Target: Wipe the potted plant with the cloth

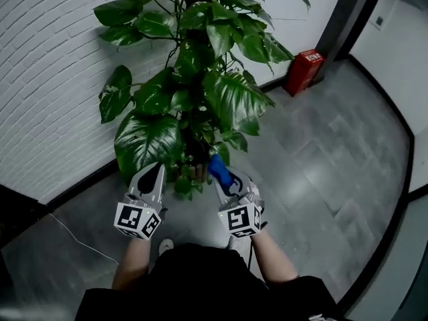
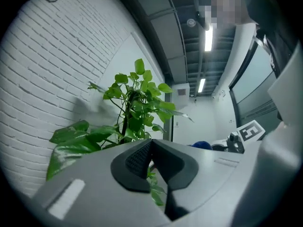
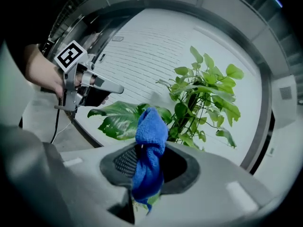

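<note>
Head view: dim, even indoor light with muted colours, a pale soft sheen on the floor tiles [image 1: 314, 179] and a faint gloss on the plant [image 1: 231, 95] leaves; focus fair throughout. Left gripper view: two bright ceiling lights [image 2: 208, 38], slightly blown out, and a soft shadow [image 2: 84, 109] of the plant on the brick wall [image 2: 52, 65]. Both gripper views: strong fisheye bending of wall lines, black corners, near foreground soft and out of focus.

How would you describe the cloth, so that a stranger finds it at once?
Start at the potted plant by the white brick wall. Just below its lowest leaves, the right gripper pinches a cloth. It is the only bright blue thing among green leaves and grey floor.
</note>
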A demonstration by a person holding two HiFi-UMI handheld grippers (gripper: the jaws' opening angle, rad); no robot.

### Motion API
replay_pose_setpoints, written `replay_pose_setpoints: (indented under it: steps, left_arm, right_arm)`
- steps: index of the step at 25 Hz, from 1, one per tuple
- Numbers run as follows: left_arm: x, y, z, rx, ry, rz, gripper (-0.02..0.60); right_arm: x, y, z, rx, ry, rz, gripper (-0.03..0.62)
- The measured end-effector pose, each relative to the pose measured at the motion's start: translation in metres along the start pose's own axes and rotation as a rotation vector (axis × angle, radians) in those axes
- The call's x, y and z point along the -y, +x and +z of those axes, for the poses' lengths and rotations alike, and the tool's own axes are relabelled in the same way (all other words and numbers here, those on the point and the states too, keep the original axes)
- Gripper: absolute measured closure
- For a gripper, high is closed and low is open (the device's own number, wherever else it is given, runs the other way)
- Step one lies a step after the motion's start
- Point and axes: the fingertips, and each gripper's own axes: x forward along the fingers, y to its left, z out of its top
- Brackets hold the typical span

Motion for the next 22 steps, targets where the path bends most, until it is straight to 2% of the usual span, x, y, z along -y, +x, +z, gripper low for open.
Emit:
replay_pose_setpoints:
  steps: [2,5,8,11,16,20,22]
  left_arm:
    - [0.026,0.015,-0.002,-0.013,0.002,0.07,0.58]
    - [0.07,0.042,-0.007,-0.011,-0.001,0.097,0.58]
    - [0.096,0.059,-0.02,-0.035,-0.025,0.132,0.58]
    - [0.104,0.076,-0.025,-0.054,-0.062,0.153,0.58]
    - [0.101,0.119,-0.031,-0.097,-0.098,0.143,0.58]
    - [0.092,0.159,-0.019,-0.092,-0.112,0.097,0.58]
    - [0.085,0.178,-0.012,-0.089,-0.121,0.077,0.58]
  right_arm:
    - [0.032,-0.014,-0.012,0.026,-0.024,0.052,0.488]
    - [0.081,-0.033,-0.023,0.075,-0.064,0.097,0.488]
    - [0.121,-0.044,-0.032,0.081,-0.118,0.094,0.488]
    - [0.16,-0.047,-0.023,0.136,-0.173,0.067,0.488]
    - [0.219,-0.045,0.033,0.235,-0.262,0.013,0.488]
    - [0.245,-0.042,0.109,0.321,-0.395,-0.059,0.488]
    - [0.245,-0.04,0.146,0.364,-0.454,-0.063,0.488]
